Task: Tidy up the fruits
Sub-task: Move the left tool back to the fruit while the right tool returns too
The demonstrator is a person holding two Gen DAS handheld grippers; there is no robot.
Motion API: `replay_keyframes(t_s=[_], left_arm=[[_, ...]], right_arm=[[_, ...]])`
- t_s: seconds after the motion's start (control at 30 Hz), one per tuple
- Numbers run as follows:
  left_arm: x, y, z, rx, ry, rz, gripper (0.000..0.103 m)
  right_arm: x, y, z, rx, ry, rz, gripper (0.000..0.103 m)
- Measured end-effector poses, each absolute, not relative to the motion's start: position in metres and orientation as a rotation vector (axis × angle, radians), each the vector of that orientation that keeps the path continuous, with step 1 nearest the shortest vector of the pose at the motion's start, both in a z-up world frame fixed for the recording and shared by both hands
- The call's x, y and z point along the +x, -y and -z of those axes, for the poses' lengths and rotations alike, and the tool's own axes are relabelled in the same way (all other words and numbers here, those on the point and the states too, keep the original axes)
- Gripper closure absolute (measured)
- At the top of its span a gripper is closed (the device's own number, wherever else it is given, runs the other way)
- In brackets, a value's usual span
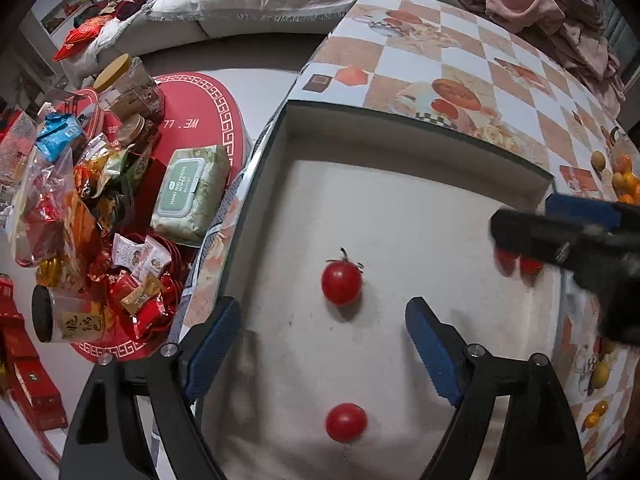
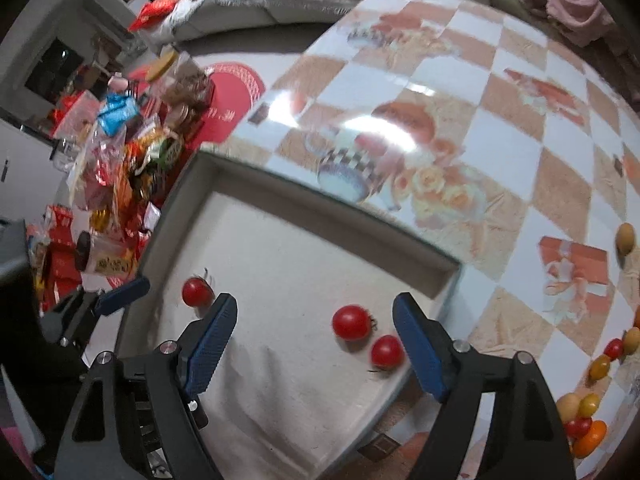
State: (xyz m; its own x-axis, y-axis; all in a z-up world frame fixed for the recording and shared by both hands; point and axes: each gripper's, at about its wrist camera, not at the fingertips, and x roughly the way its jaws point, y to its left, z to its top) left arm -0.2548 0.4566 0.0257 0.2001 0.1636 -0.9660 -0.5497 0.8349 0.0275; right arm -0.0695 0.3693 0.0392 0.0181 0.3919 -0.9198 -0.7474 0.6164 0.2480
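Observation:
A shallow white tray (image 1: 400, 132) (image 2: 320, 224) lies on the checkered table. In the left wrist view two red cherry tomatoes lie in it, one (image 1: 341, 282) just ahead of my open, empty left gripper (image 1: 322, 338) and one (image 1: 346, 421) between its arms. Two more tomatoes (image 1: 518, 264) lie at the tray's right under my right gripper (image 1: 520, 220). In the right wrist view my right gripper (image 2: 316, 328) is open and empty above the tray, with two tomatoes (image 2: 352, 322) (image 2: 387, 352) between its fingers. A third tomato (image 2: 196, 291) lies left, near the left gripper (image 2: 120, 298).
Loose red, orange and yellow small fruits (image 2: 588, 412) (image 1: 624, 176) lie on the table (image 2: 500, 128) right of the tray. A red side table (image 1: 192, 96) at left holds snack bags, jars and a wipes pack (image 1: 190, 196). A sofa with clothes stands behind.

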Motion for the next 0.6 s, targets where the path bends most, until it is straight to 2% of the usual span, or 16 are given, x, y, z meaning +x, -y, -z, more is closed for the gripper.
replay_keyframes(t_s=[0.3, 0.6], left_arm=[[-0.236, -0.425, -0.043, -0.326, -1.282, -0.454, 0.017], [-0.205, -0.355, -0.061, -0.234, -1.272, -0.304, 0.017]], right_arm=[[-0.056, -0.315, -0.059, -0.259, -1.263, -0.813, 0.020], [-0.044, -0.220, -0.058, -0.153, -1.295, -0.659, 0.020]])
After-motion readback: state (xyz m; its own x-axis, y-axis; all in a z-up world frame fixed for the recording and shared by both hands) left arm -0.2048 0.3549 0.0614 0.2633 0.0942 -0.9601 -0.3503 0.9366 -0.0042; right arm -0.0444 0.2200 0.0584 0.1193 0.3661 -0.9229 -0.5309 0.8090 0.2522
